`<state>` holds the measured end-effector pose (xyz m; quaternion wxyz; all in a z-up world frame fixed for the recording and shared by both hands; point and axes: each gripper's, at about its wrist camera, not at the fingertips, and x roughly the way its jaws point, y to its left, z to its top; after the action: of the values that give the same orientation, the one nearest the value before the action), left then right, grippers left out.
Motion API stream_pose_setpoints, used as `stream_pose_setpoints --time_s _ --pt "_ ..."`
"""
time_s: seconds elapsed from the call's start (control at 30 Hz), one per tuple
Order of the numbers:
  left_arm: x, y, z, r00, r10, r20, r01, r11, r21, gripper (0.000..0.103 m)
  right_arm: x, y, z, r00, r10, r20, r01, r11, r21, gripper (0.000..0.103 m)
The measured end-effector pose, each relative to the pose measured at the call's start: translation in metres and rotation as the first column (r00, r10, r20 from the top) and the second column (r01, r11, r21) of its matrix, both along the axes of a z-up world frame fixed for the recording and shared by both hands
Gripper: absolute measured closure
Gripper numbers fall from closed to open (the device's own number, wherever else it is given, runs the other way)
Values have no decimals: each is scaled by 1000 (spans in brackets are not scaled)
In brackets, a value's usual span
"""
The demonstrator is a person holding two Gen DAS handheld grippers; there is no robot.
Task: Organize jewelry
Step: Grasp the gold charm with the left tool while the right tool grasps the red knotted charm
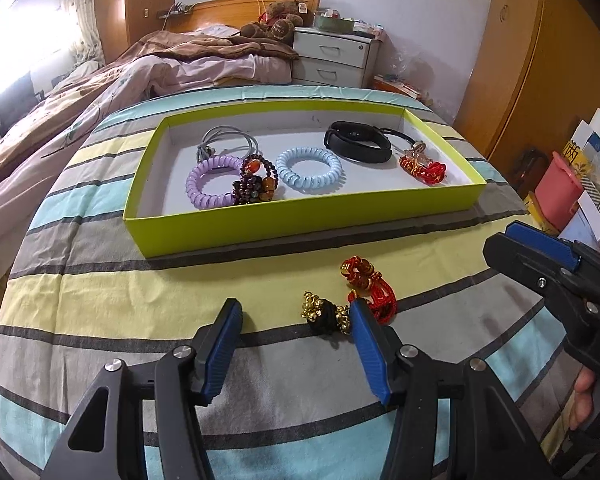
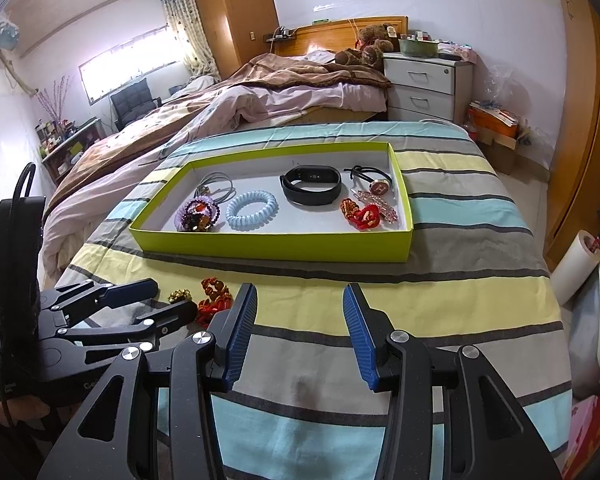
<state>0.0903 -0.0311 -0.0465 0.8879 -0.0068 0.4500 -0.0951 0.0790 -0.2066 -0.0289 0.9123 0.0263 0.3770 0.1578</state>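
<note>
A lime-green tray (image 1: 300,224) (image 2: 276,246) lies on the striped cloth and holds a purple coil tie (image 1: 210,182), a beaded bracelet (image 1: 258,184), a blue coil tie (image 1: 310,168) (image 2: 252,208), a black band (image 1: 358,142) (image 2: 312,184) and a red knot bracelet (image 1: 424,168) (image 2: 360,214). On the cloth in front lie a black-and-gold bell bracelet (image 1: 326,312) (image 2: 180,295) and a red braided bracelet (image 1: 370,286) (image 2: 214,298). My left gripper (image 1: 296,320) (image 2: 172,298) is open, its right finger beside the bell bracelet. My right gripper (image 2: 300,304) (image 1: 500,240) is open and empty above the cloth.
A bed with brown and pink covers (image 1: 120,76) lies to the left. A white drawer unit (image 1: 332,56) stands behind the table. Wooden wardrobes (image 1: 540,60) line the right wall. A pink container and papers (image 1: 560,192) sit at the right edge.
</note>
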Motion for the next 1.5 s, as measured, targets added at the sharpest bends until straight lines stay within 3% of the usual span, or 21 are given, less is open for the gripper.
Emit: stream_pose_setpoints --time_s 0.33,0.53,1.07,1.5 --pt "-1 18 1 1000 21 -13 -22 998 -62 82 0 1 0 1000 0 -3 0 1000 3 57" --pt "-3 32 1 1000 23 -20 -25 994 -108 82 2 4 -1 1000 3 -6 -3 1000 -8 57" --pt "-18 69 6 996 84 12 -82 990 -113 82 13 50 -15 990 112 -83 -115 993 -41 57" --pt "-20 79 2 996 89 3 -87 986 -142 82 21 80 -31 985 112 -134 -130 982 -135 57"
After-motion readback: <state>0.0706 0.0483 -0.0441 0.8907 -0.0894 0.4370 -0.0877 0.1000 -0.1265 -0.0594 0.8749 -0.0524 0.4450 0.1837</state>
